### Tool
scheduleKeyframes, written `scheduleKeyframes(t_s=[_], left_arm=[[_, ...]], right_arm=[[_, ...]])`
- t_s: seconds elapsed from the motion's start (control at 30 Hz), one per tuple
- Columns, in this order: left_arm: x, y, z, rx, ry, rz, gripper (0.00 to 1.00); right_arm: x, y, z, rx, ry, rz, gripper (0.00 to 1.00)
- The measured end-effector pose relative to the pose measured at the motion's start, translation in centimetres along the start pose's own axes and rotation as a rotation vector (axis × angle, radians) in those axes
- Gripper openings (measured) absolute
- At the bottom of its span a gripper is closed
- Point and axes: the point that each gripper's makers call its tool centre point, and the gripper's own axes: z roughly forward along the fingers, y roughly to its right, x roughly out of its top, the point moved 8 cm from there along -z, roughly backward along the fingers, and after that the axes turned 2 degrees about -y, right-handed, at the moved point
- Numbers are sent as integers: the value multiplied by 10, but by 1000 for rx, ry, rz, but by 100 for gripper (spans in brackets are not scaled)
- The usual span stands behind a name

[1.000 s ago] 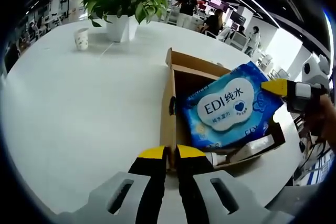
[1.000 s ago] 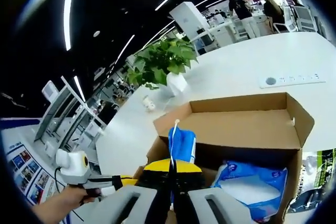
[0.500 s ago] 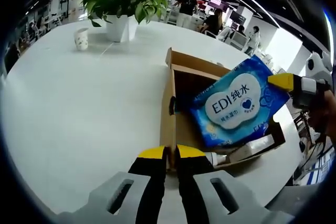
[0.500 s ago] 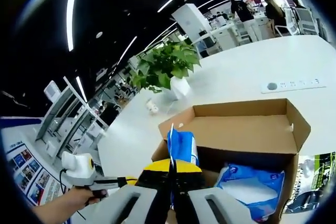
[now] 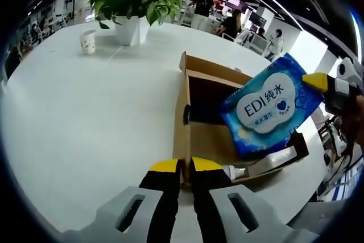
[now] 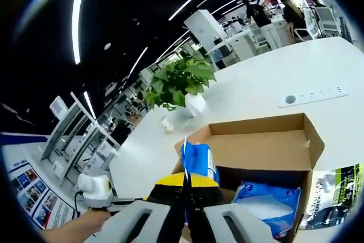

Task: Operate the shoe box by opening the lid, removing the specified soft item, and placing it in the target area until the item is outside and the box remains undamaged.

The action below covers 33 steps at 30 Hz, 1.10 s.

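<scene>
Two grippers, two jobs right now. Your right gripper (image 5: 314, 80) comes in at the right edge of the left gripper view, clenched on the corner of the blue wipes pack (image 5: 268, 105). In the right gripper view the same pack (image 6: 198, 162) stands edge-on between the jaws of the right gripper (image 6: 187, 184), lower centre of frame.

The pack hangs tilted above the open shoe box (image 5: 193, 135), its long axis running from lower left to upper right in the left gripper view, low end over the box's right-hand side. It looks clear of the cardboard, though the fisheye makes that hard to be sure of.

Your left gripper (image 5: 185, 167) sits at bottom centre of its view, jaws close together astride the near box wall, apparently pinching it to steady the box.

Key relation for the next move: the bare white desk (image 5: 85, 118) fills the left half of the left gripper view, on the far side of the box from the right gripper. So the pack probably has to travel across the box opening, or go down on the narrow strip of desk at lower right. No marked target area is visible.

A second blue pack (image 6: 267, 203) lies inside the box, lower right of the right gripper view; a printed sheet (image 6: 329, 189) rests beside the box.
</scene>
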Motion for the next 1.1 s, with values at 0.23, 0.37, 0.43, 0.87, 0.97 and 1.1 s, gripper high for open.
scheduleKeyframes(t_s=[0.23,0.37,0.43,0.87,0.97,1.1], left_arm=[[0,-1,1,-3,1,-5,5],[0,-2,1,-3,1,-4,5],[0,0,0,-2,1,-5,5],[-4,10,-6,4,4,-3,5],[-4,11,-7,6,4,0,5],[-4,11,-7,6,4,0,5]], right_arm=[[5,0,-13,2,18,16,0],[9,0,-21,4,32,23,0],[11,0,-25,5,39,27,0],[23,1,-49,17,93,48,0],[26,1,-55,20,105,57,0],[30,3,-63,20,121,62,0]])
